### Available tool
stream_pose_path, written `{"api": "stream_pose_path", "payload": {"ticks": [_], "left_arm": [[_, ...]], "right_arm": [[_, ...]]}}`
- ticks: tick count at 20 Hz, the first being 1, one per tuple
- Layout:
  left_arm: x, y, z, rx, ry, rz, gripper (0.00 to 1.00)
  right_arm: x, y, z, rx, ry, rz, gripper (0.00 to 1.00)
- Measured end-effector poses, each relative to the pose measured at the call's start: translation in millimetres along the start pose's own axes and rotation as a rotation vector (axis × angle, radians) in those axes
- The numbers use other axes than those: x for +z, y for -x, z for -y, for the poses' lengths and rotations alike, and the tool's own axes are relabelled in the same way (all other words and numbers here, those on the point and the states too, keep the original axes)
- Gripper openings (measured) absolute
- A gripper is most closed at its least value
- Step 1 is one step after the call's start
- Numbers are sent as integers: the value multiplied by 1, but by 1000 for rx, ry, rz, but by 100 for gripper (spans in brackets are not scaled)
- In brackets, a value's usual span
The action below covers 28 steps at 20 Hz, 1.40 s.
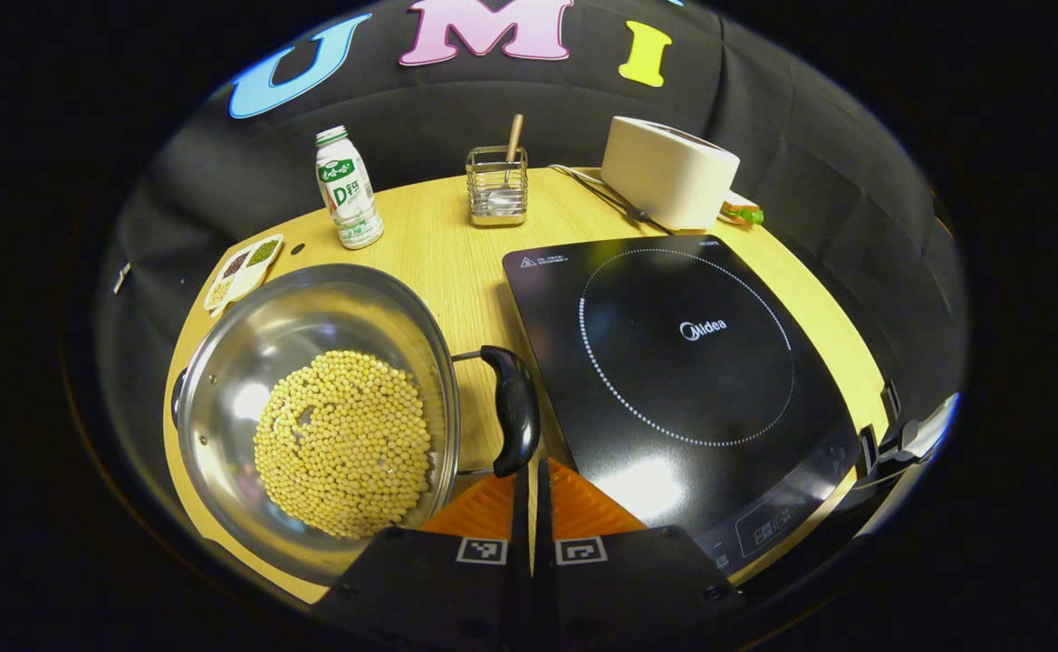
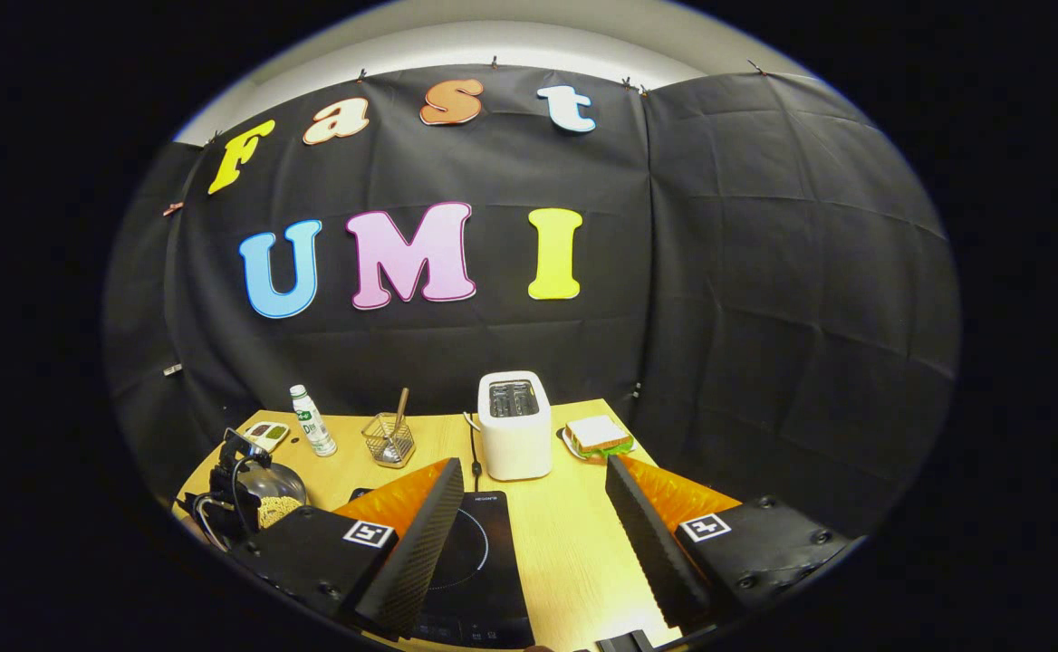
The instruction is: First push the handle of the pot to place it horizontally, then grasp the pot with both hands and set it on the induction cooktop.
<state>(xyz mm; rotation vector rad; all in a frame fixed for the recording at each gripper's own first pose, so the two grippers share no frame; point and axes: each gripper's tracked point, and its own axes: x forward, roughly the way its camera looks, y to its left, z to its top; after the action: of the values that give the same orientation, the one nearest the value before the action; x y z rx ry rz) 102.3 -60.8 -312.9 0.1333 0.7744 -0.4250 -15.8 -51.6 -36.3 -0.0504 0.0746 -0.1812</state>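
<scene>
A light wooden tabletop [image 1: 443, 244] with a rounded far edge carries everything. At its near left corner sits a steel pot [image 1: 312, 407] filled with yellow beans. Just beside it, toward the right edge, lies a black induction cooktop [image 1: 683, 362]. Along the far edge stand a small drink bottle [image 1: 346, 188], a wire utensil holder [image 1: 497, 186] and a white toaster [image 1: 669, 170]. A divided dish of beans [image 1: 244, 269] lies at the far left corner, and a sandwich on a plate [image 2: 595, 436] at the far right corner.
</scene>
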Motion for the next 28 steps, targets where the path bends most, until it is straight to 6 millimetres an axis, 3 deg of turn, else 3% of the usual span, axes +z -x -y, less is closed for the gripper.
{"api": "stream_pose_path", "payload": {"ticks": [10, 16, 20, 24, 26, 27, 28], "left_arm": [[14, -11, -4, 1, 6, 37, 5], [24, -12, -6, -15, 72, 78, 5], [30, 18, 5, -55, 130, 161, 5], [43, 69, -13, -14, 132, 299, 5], [47, 99, -34, 17, 151, 356, 14], [49, 114, -47, 32, 166, 387, 26], [50, 126, -58, 41, 178, 411, 44]], "right_arm": [[-4, 10, -5, 19, 17, -16, 98], [-12, 21, -23, 57, 41, -35, 99], [-20, 28, -31, 79, 37, -56, 98], [-45, 21, -56, 115, 4, -130, 98], [-58, 16, -82, 159, -7, -174, 98], [-63, 13, -97, 187, -11, -193, 98], [-68, 10, -115, 217, -10, -215, 98]]}}
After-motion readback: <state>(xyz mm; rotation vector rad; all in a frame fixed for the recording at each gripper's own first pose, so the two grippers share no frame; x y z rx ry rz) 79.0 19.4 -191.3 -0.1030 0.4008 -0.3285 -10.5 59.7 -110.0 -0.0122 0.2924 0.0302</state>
